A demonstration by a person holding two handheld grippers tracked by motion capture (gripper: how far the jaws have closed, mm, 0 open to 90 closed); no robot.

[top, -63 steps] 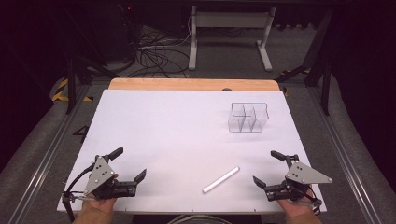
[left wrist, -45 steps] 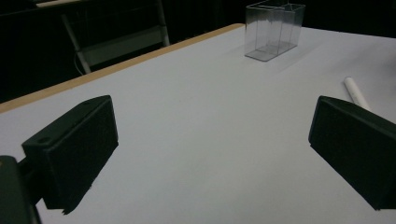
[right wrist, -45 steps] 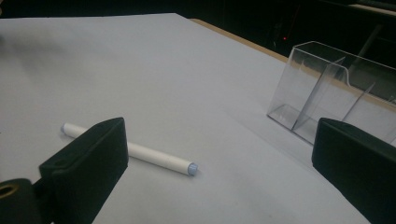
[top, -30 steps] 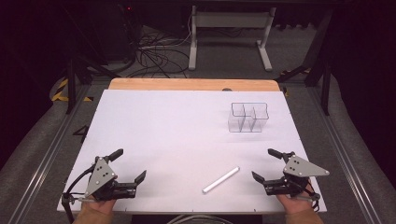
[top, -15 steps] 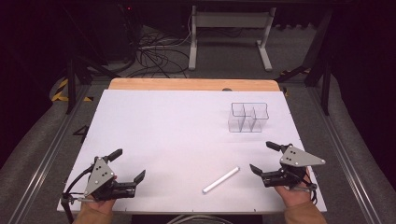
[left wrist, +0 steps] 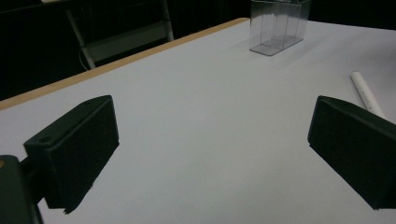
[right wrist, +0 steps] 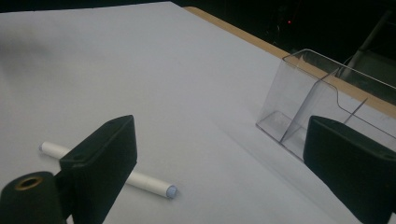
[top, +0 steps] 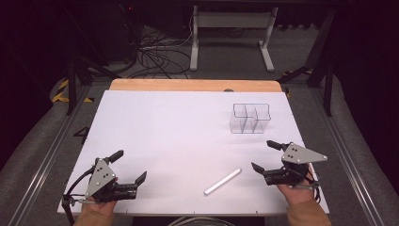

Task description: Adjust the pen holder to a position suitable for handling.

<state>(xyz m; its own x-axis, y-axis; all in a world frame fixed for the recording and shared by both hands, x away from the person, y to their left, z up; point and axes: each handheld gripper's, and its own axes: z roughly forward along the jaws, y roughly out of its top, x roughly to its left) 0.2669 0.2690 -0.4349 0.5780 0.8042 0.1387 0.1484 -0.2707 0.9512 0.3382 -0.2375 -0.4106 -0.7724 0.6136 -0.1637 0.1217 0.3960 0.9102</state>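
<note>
Right gripper (top: 263, 156) shifted inward from near right corner toward white matte cylindrical stick (top: 222, 181); jaws just closing slightly, apart, empty. Left gripper (top: 129, 166) unmoved, jaws apart. Clear rigid plastic organizer (top: 250, 118) near right edge.

This looks like a lab. A table (top: 141, 122) with a white top stands in a dark room, with tangled black cables (top: 155, 52) on the grey floor (top: 226, 56) at the top.

White stick (top: 222, 181) on a white table (top: 164, 127) (tan wooden strip along the far edge). Clear, colourless organiser (top: 251, 118). Black jaws, grey plates.
</note>
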